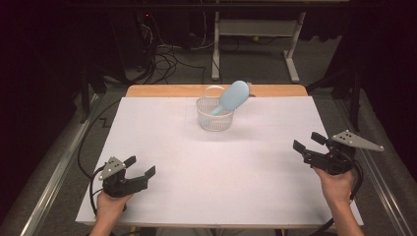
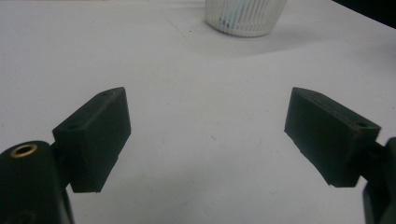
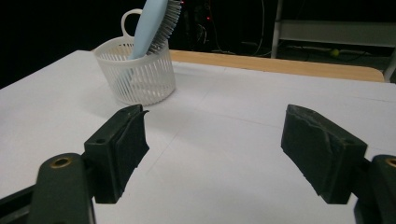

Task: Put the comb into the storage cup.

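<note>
**Both grippers spread and empty; brush stands in basket at far side of table**

High view: the left gripper [image 1: 141, 167] is held low at the near left of the white table [image 1: 246, 187], jaws wide apart with nothing between them. The right gripper [image 1: 309, 142] is held at the near right edge, jaws likewise parted and empty. The white slatted basket [image 1: 214, 118] stands near the far middle of the table, well apart from both grippers. A light blue hairbrush [image 1: 233, 96] stands in it handle down, head tilted up and to the right, past the rim.

Left gripper view: bare table surface lies between the spread jaws; the lower wall of the basket [image 2: 245, 18] appears at the top edge, with blue showing through the slats. The brush head is cut off here.

Right gripper view: the basket [image 3: 140, 77] appears whole, with its loop handle, and the hairbrush [image 3: 152, 25] shows dark bristles on one face, a detail the high view does not resolve
</note>
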`<state>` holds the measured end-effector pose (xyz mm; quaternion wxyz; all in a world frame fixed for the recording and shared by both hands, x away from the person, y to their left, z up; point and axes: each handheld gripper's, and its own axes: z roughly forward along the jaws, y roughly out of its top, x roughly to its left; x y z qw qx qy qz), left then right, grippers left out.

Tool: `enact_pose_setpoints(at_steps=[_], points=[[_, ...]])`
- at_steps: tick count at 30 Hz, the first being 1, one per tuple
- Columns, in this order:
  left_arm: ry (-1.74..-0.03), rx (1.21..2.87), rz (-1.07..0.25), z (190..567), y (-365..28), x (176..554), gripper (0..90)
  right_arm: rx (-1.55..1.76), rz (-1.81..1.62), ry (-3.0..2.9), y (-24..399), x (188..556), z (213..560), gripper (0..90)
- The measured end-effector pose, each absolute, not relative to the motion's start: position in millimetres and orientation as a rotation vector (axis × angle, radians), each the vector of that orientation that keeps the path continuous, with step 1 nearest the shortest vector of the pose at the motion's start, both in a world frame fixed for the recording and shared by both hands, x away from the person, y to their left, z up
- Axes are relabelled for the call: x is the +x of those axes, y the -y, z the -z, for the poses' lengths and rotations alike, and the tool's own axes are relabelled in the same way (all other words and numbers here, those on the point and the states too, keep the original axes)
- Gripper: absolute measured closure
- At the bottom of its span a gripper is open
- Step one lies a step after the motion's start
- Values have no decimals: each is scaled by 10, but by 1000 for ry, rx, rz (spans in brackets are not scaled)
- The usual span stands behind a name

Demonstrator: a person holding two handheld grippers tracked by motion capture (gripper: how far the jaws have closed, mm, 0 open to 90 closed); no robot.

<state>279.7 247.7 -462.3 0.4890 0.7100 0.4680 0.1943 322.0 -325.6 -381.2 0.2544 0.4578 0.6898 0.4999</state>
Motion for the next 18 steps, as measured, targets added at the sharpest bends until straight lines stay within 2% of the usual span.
enact_pose_setpoints(at_steps=[18], points=[[-1144, 1721, -470, 4627, -2482, 2805, 139, 1258, -1376, -1841, 3330, 3105, 3950, 217]])
